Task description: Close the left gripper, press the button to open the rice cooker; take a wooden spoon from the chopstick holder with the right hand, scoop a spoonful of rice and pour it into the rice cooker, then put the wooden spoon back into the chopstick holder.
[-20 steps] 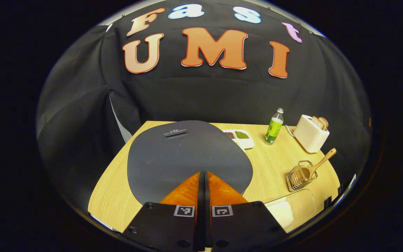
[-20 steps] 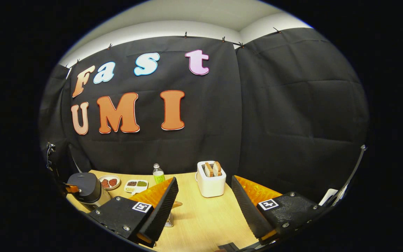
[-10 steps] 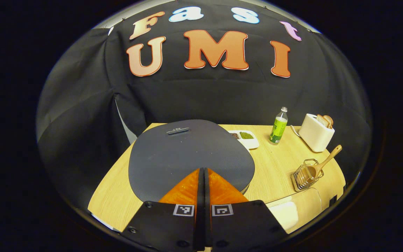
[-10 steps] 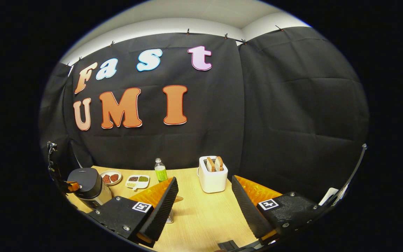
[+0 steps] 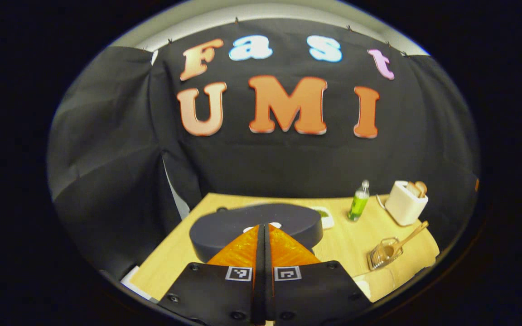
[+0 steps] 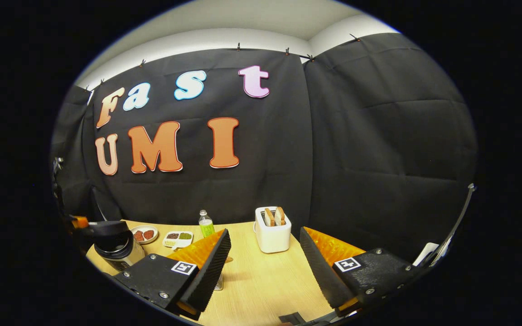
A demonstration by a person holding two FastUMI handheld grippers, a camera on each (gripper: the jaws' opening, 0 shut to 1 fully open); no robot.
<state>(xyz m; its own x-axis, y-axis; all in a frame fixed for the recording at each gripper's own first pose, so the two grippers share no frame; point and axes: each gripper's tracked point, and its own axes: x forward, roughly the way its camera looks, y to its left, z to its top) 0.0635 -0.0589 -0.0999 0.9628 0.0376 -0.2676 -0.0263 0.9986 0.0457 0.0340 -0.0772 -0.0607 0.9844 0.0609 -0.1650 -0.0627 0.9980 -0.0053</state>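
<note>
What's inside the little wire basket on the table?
A wooden spoon stands in the wire basket, its handle sticking out at a slant. The bottom of the basket is too small and blurry to see.

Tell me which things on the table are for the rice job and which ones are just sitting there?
For the job:
- rice cooker
- wooden spoon
- chopstick holder
- left gripper, fingers together
- right gripper, fingers apart

Just sitting there:
- toaster with bread slices in it
- green bottle
- divided tray
- small plate
</note>
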